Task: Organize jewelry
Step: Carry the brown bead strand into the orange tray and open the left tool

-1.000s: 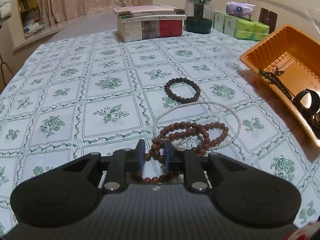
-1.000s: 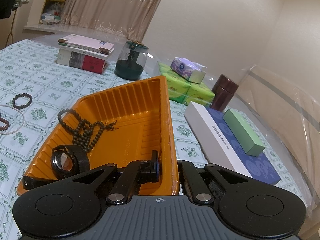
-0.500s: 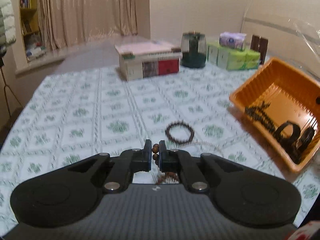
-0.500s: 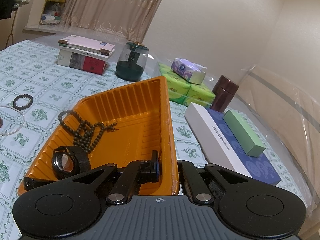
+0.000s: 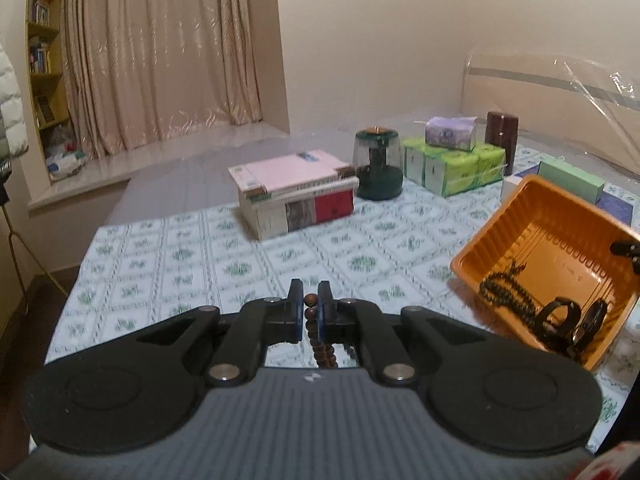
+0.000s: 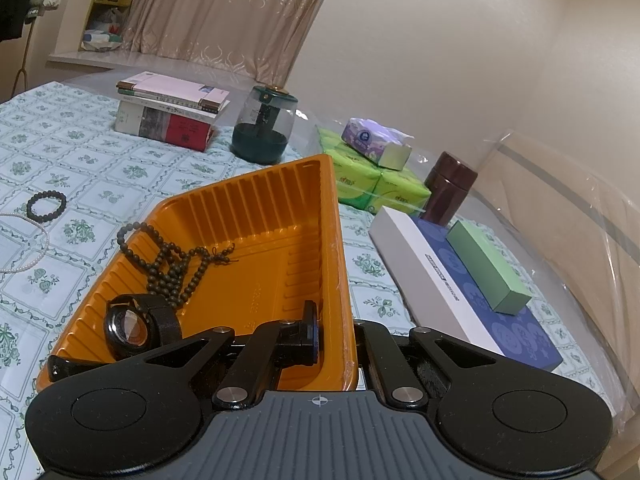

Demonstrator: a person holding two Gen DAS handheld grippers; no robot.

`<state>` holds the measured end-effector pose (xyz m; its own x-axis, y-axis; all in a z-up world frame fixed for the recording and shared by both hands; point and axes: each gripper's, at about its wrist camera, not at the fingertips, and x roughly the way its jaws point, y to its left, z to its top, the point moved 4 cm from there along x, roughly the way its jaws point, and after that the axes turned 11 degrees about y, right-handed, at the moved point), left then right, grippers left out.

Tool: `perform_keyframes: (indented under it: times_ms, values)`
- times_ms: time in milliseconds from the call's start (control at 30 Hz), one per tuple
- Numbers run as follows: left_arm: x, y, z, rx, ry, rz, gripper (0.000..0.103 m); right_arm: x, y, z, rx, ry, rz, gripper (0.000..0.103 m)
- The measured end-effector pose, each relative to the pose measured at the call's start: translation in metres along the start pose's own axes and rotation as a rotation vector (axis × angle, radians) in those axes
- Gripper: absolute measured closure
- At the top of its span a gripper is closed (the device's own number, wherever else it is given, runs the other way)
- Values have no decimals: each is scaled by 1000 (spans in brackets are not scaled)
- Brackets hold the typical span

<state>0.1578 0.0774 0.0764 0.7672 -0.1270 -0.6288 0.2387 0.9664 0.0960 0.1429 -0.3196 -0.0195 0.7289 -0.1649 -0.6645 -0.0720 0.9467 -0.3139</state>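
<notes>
From the left wrist view, the left gripper [image 5: 309, 305] has its jaws squeezed tight on a brown bead string [image 5: 316, 336], which hangs above the tabletop [image 5: 192, 256].

From the right wrist view, the right gripper [image 6: 334, 322] has its jaws pinching the orange tray [image 6: 256, 216] wall. Dark beads [image 6: 172, 260] and a watch [image 6: 132, 324] lie inside.

Dim, warm indoor light; fisheye bending at the edges, the left view slightly blurred.

left gripper [image 5: 311, 309] clamped, right gripper [image 6: 335, 330] clamped
</notes>
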Motion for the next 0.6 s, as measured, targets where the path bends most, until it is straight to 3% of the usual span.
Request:
perform_keyframes:
  times_ms: [600]
  values:
    - [-15,3,51,49,-69,-24,98,-1,0,4,-2,-7,5,100]
